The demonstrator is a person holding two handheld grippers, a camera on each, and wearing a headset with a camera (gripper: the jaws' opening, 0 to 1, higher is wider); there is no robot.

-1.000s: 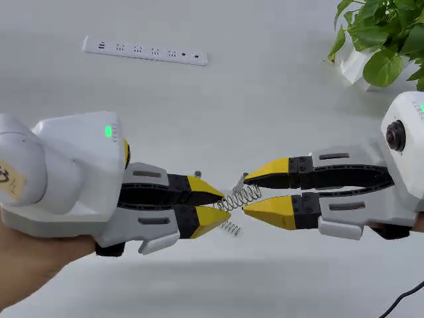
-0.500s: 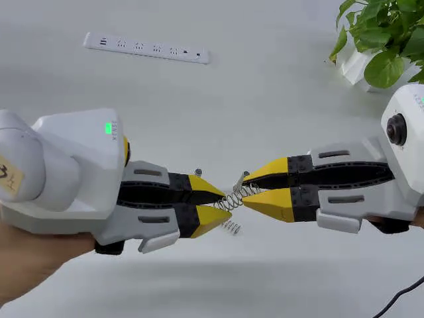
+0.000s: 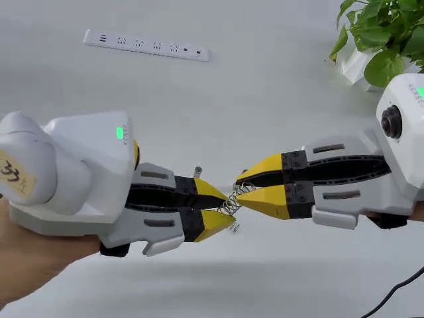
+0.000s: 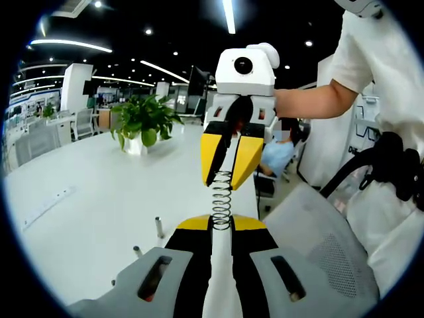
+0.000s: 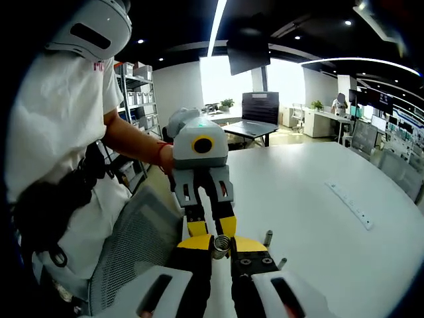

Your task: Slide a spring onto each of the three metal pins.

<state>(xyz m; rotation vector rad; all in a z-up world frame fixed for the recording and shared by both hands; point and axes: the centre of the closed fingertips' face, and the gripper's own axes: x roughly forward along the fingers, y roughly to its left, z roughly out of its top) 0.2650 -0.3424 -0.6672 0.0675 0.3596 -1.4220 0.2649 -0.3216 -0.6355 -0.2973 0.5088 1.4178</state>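
We hold one spring [image 3: 233, 200] in mid-air between the left gripper [image 3: 227, 209] and the right gripper [image 3: 238, 188], each clamped on an end, above the tabletop [image 3: 265, 86] toward its near edge. A bare metal pin [image 3: 197, 171] stands just beyond the left jaws. Threading looks not yet begun; next, we judge, one gripper must let go so the other can line the coil over that pin.

A white power strip [image 3: 146, 46] lies far back on the white table [image 3: 278, 99], well apart from a leafy plant [image 3: 381, 26] in a white pot [image 3: 356, 65] at the right. A dark cable [image 3: 397, 291] crosses the near right corner. What looks like a grey mesh chair [image 4: 318, 232] stands beside the table.
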